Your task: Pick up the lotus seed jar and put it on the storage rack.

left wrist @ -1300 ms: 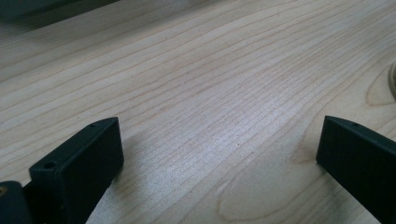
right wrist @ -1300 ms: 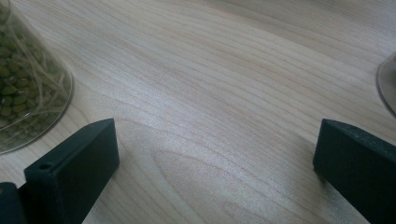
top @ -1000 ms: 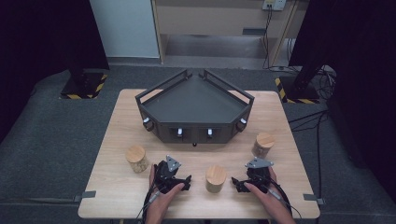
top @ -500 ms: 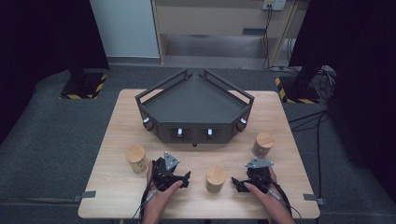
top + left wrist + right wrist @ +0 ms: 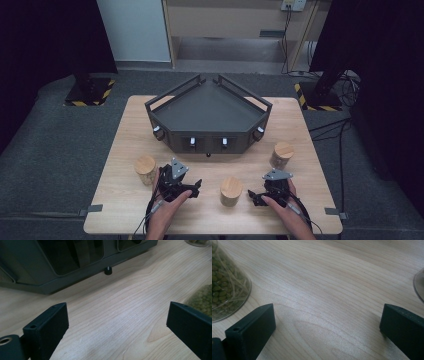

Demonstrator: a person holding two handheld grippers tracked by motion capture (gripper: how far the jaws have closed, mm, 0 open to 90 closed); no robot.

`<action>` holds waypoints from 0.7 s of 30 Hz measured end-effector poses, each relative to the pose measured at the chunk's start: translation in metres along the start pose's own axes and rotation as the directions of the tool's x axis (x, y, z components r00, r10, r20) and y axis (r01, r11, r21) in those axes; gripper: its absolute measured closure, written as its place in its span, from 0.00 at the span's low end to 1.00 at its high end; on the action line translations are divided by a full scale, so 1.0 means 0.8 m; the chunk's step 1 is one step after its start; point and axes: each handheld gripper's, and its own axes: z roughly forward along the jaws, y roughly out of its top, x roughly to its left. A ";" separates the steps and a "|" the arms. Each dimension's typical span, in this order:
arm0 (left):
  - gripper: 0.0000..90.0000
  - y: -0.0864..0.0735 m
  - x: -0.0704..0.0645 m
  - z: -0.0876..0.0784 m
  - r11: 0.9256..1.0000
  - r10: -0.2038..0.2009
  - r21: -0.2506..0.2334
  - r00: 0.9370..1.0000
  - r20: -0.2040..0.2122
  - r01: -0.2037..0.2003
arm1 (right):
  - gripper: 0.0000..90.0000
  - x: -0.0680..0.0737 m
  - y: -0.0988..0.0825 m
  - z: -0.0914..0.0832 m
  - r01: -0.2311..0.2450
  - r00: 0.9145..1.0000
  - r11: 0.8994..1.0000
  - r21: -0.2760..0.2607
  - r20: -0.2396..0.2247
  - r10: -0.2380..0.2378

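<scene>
Three glass jars with wooden lids stand on the wooden table (image 5: 125, 150): one at the left (image 5: 145, 170), one in the middle (image 5: 231, 191), one at the right (image 5: 281, 155). My left gripper (image 5: 186, 182) hovers between the left and middle jars and faces the dark tray. It is open (image 5: 118, 315) over bare wood, with the middle jar's green filling (image 5: 202, 298) beside its right jaw. My right gripper (image 5: 265, 192) sits low by the front edge, right of the middle jar. It is also open (image 5: 329, 315), with a jar of green beans (image 5: 227, 290) off to its left.
A dark, five-sided tray (image 5: 165, 107) with raised rails fills the table's back half. Its front panel carries small knobs (image 5: 108, 270). A person's hands come in over the front edge. A curved glass edge (image 5: 419, 287) shows at the right of the right gripper view.
My left gripper has lifted slightly and shifted a little left and away from the front edge. The right gripper and all three jars have stayed put.
</scene>
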 end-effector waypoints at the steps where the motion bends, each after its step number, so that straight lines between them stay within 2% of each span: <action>1: 0.03 0.001 0.000 -0.001 1.000 0.000 -0.003 1.000 0.002 0.000 | 0.00 0.000 0.000 0.000 0.000 1.000 1.000 0.000 0.000 0.000; 4: 0.03 0.004 -0.001 -0.005 1.000 -0.007 -0.015 1.000 0.012 0.007 | 0.00 0.000 0.000 0.000 0.000 1.000 1.000 0.000 0.000 0.000; 6: 0.03 0.008 -0.003 -0.011 1.000 0.010 -0.027 1.000 0.012 -0.010 | 0.00 0.000 0.000 0.000 0.000 1.000 1.000 0.000 0.000 0.000; 9: 0.03 0.014 -0.004 -0.018 0.999 0.011 -0.040 1.000 0.012 -0.010 | 0.00 0.000 0.000 0.000 0.000 1.000 1.000 0.000 0.000 0.000; 13: 0.03 0.025 -0.004 -0.024 0.998 0.040 -0.039 0.999 -0.002 -0.040 | 0.00 0.000 0.000 0.000 0.000 1.000 1.000 0.000 0.000 0.000; 21: 0.03 0.031 0.004 -0.034 0.998 0.048 -0.046 0.999 -0.020 -0.049 | 0.00 0.002 -0.001 0.000 -0.002 1.000 1.000 -0.001 0.006 0.002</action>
